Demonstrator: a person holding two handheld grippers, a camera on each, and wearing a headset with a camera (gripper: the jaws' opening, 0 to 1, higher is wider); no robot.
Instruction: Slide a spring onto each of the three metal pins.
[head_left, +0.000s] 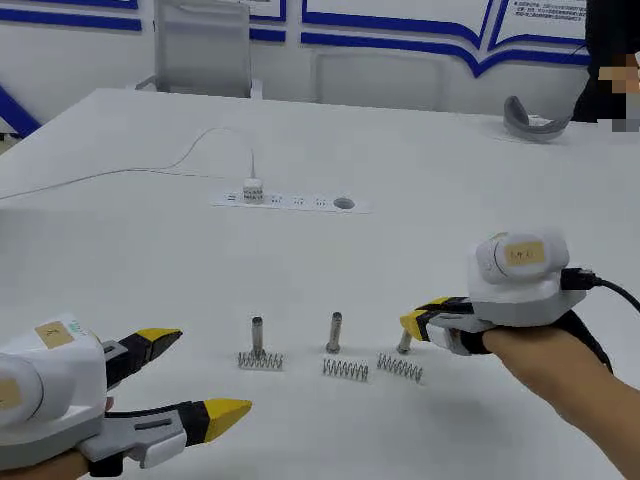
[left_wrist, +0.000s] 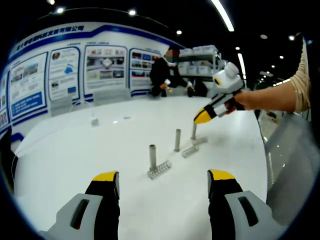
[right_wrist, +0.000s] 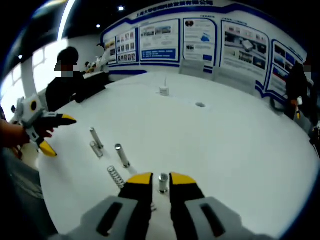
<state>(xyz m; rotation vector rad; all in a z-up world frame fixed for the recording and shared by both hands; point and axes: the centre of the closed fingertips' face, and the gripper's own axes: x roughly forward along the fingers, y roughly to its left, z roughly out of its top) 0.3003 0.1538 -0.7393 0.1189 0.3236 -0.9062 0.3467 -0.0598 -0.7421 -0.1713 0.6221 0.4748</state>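
Smooth white bench (head_left: 420, 160), we count three upright cylindrical metal pins (head_left: 257, 336), three coiled wire springs (head_left: 345, 369) lying beside them, left hand-held gripper (head_left: 203, 372) jaws apart, right hand-held gripper (head_left: 411, 324) clamping rightmost pin (right_wrist: 163, 183).

The yellow tips of the right gripper (head_left: 408, 325) cover the top of the rightmost pin (head_left: 404, 343), at three o'clock from the other two. In the right gripper view the jaws hide that pin's shaft; whether they press it cannot be told. The body of the left gripper (head_left: 205, 372) is cut off at seven o'clock of the head view. The white cable (head_left: 160, 170) leaves at nine o'clock. Print on the wall posters (left_wrist: 65, 70) is too small to read.
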